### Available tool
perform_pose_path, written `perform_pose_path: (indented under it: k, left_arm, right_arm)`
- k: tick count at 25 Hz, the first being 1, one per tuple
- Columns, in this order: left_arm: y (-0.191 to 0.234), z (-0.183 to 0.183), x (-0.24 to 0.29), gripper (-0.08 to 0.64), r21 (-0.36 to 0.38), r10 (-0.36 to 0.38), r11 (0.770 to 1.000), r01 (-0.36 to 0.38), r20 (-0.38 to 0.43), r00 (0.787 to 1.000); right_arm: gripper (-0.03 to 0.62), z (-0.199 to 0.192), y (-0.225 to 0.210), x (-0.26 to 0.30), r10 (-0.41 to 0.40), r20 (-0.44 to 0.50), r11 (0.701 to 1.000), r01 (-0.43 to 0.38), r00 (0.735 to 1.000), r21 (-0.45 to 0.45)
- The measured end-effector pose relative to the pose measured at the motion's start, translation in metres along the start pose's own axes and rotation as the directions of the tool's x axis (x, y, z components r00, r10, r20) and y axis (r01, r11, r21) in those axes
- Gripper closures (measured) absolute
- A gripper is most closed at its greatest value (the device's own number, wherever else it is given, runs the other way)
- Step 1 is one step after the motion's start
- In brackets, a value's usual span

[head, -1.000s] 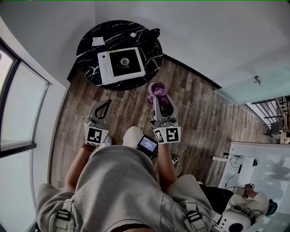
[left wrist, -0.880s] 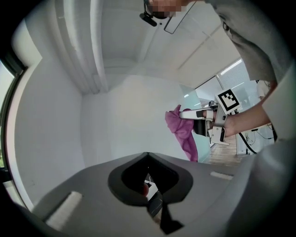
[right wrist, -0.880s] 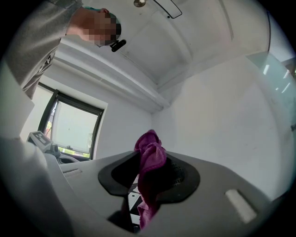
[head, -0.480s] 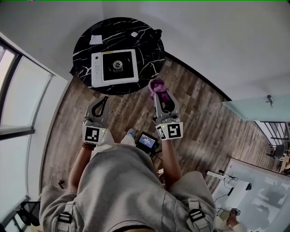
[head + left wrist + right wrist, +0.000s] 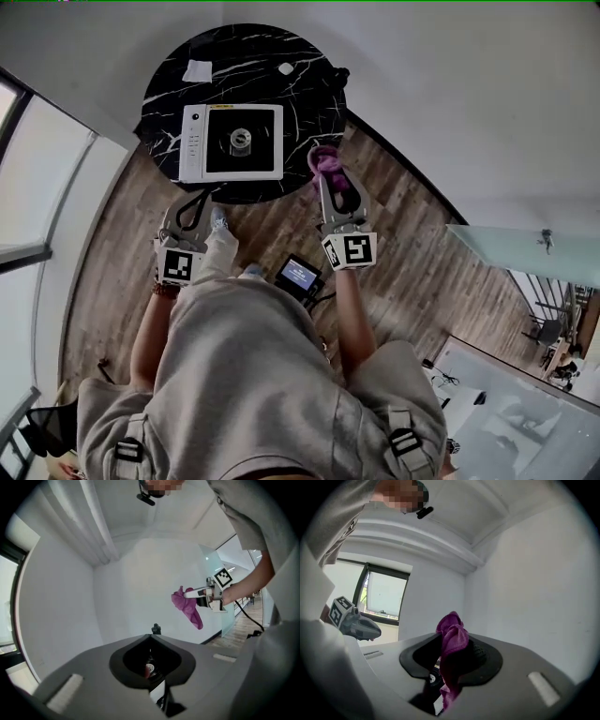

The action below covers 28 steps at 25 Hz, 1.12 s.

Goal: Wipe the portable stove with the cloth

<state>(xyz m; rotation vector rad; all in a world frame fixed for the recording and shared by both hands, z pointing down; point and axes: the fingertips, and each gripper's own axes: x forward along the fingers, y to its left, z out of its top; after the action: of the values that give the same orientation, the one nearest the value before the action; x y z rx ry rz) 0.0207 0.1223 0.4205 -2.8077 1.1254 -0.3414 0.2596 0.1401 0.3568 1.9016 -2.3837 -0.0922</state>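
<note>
Grippers: two. At left, left gripper, jaws pressed together on nothing, just near of one round black table. On it, far centre, one portable stove. At right, right gripper, pinching one purple cloth beside the stove.

The table looks like glossy black marble with white veins. The portable stove has a smooth white casing. The cloth is fuzzy purple fabric, and the floor is matt wood planks.

Stove fills table centre. Paper scrap at 11 o'clock, white bit at 1, dark object at 2 on the rim. 6 o'clock side open.
</note>
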Motion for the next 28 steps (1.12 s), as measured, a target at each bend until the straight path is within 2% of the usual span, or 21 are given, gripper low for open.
perform_pose_path:
  k: [2,3,5,11,15,18,24,28]
  left_arm:
    - [0.011,-0.023,0.023,0.561,0.045,-0.038,0.998,0.038,-0.020,0.999]
    - [0.013,-0.035,0.034,0.561,0.043,-0.057,0.997,0.058,-0.036,0.998]
    - [0.015,-0.059,0.051,0.502,-0.003,-0.090,0.996,0.090,-0.079,0.993]
    - [0.030,-0.108,0.098,0.499,-0.146,-0.207,0.972,0.183,-0.172,0.963]
    - [0.027,-0.141,0.118,0.476,-0.135,-0.239,0.968,0.210,-0.257,0.936]
    - [0.028,-0.162,0.130,0.439,-0.130,-0.241,0.969,0.211,-0.305,0.921]
    - [0.031,-0.191,0.137,0.436,-0.165,-0.216,0.973,0.163,-0.389,0.896]
    - [0.021,-0.207,0.138,0.454,-0.194,-0.224,0.969,0.154,-0.421,0.879]
  right_arm:
    - [0.459,-0.011,-0.006,0.029,0.013,-0.043,1.000,-0.014,0.999,-0.014]
    - [0.459,-0.018,-0.011,0.040,0.017,-0.072,1.000,-0.018,0.997,-0.020]
    - [0.459,-0.036,-0.021,0.063,0.023,-0.141,0.999,-0.028,0.990,-0.030]
    - [0.459,-0.106,-0.038,0.142,0.085,-0.317,0.995,-0.100,0.944,-0.029]
    - [0.459,-0.154,-0.043,0.182,0.129,-0.390,0.989,-0.147,0.912,-0.018]
    - [0.462,-0.188,-0.052,0.203,0.151,-0.444,0.984,-0.176,0.883,-0.016]
    - [0.460,-0.236,-0.060,0.240,0.229,-0.513,0.964,-0.264,0.827,0.004]
    - [0.463,-0.272,-0.060,0.260,0.257,-0.593,0.957,-0.288,0.763,0.043]
